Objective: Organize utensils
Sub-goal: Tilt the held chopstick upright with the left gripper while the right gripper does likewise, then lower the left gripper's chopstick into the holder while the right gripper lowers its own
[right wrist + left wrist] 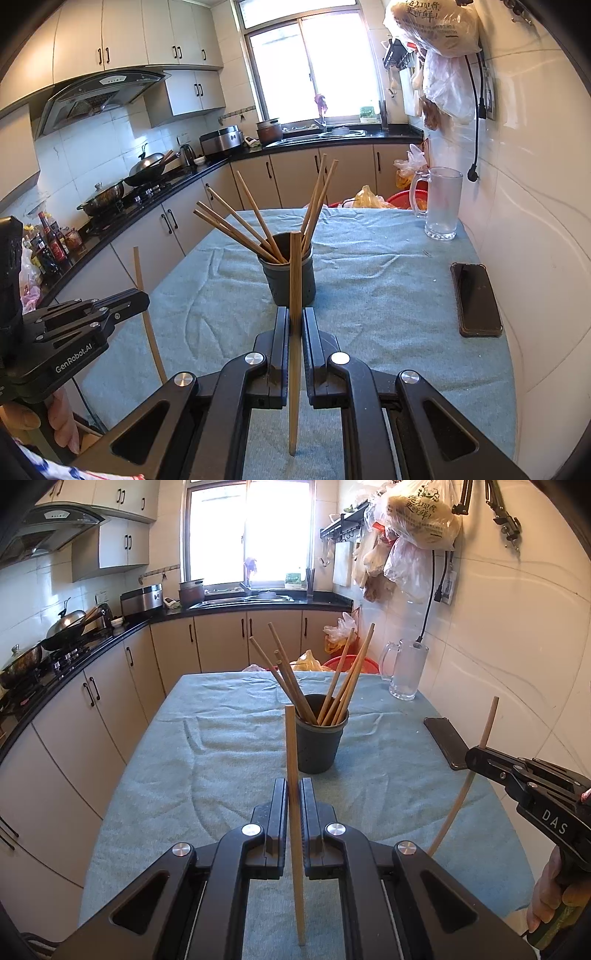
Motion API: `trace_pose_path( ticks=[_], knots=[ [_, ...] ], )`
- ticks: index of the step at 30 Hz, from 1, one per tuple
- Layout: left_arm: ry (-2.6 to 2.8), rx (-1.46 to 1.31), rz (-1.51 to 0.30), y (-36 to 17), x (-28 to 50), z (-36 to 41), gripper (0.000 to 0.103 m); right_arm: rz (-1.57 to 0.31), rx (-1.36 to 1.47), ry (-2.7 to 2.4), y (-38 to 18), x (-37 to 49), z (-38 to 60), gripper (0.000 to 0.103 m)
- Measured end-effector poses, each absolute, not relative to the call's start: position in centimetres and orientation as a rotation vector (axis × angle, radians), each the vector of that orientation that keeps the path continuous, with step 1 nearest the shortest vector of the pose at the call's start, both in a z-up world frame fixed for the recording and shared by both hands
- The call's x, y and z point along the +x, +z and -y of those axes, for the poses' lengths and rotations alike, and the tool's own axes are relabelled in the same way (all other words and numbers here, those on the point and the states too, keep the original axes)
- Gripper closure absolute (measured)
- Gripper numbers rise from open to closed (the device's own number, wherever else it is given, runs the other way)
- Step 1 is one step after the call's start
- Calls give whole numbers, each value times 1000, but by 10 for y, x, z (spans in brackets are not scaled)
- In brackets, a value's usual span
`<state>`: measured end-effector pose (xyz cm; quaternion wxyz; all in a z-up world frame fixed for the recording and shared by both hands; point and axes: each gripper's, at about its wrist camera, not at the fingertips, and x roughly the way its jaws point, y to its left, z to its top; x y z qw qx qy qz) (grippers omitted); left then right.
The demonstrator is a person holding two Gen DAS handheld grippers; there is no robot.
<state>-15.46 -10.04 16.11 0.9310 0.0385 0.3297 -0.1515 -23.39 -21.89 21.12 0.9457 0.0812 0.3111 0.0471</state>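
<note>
— Wooden chopstick point(293, 775) upright at centre frame, pinched in your left gripper point(294, 794)?
— Yes, and your right gripper point(294, 325) clamps another chopstick point(294, 314); the dark cup point(288, 280) of chopsticks stands just beyond on the blue cloth point(388, 295).

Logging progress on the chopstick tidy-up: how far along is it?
Done: several chopsticks already stand in the dark cup. In hand: the left gripper and right gripper each clamp one chopstick upright. Left: dropping both into the cup; none lies loose on the cloth.
</note>
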Motion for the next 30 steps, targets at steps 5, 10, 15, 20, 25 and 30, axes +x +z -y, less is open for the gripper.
trace_pose_path(
  ticks=[5,10,15,20,25,30],
  knots=[
    [-326,83,-671,163,-150,103,97,-634,170,103,212,-227,222,96],
    [-354,81,-656,168,-145,108,97,-627,178,108,216,-219,225,96],
    [-403,74,-625,183,-143,110,97,-612,183,110,223,-213,230,96],
    [-439,53,-570,212,-131,111,97,-583,171,99,238,-204,235,96],
    [-470,19,-533,241,-113,112,97,-534,172,90,261,-193,240,96],
    [-501,-14,-476,274,-100,116,97,-487,178,92,289,-176,247,96]
  ],
)
